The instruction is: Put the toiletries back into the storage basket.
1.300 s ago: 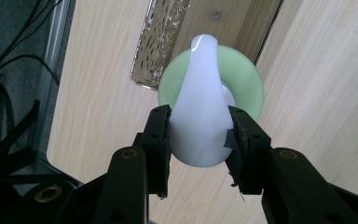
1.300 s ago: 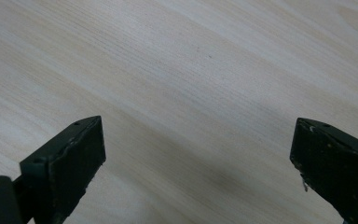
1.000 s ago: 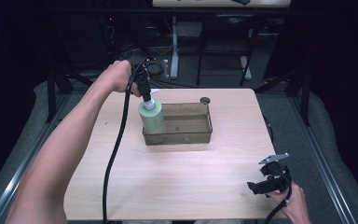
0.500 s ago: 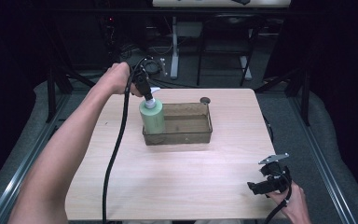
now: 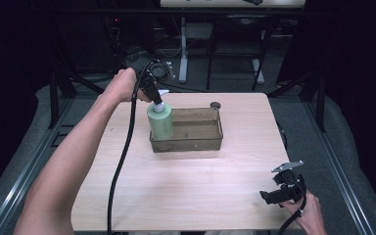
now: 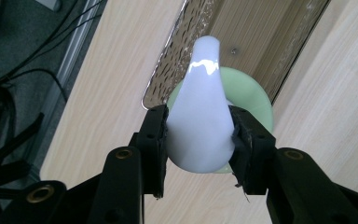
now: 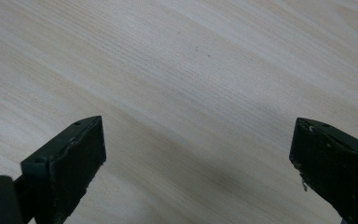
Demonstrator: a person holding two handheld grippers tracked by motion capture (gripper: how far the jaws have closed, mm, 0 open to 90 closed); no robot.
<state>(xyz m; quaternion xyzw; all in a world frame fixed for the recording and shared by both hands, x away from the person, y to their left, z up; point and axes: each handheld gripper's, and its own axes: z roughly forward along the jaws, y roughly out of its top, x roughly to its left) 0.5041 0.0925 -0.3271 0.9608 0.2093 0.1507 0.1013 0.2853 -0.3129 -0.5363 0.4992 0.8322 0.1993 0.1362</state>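
Note:
A pale green pump bottle (image 5: pixel 160 123) with a white pump head (image 6: pixel 201 107) stands upright at the left end of a clear, brown-tinted tray (image 5: pixel 210 143) in the middle of the wooden table. My left gripper (image 5: pixel 152 93) comes down on it from above and is shut on the pump head; in the left gripper view both jaws press the white head's sides. My right gripper (image 5: pixel 280 194) rests low at the table's front right corner, open, with bare wood between its fingers (image 7: pixel 70 163).
A small dark round object (image 5: pixel 216 105) lies on the table just behind the tray's right end. The left gripper's black cable (image 5: pixel 122 161) trails across the table's left side. Dark frames and table legs stand behind the table.
The left hand and bottle have barely shifted at the tray's left end. The right gripper has stayed in place.

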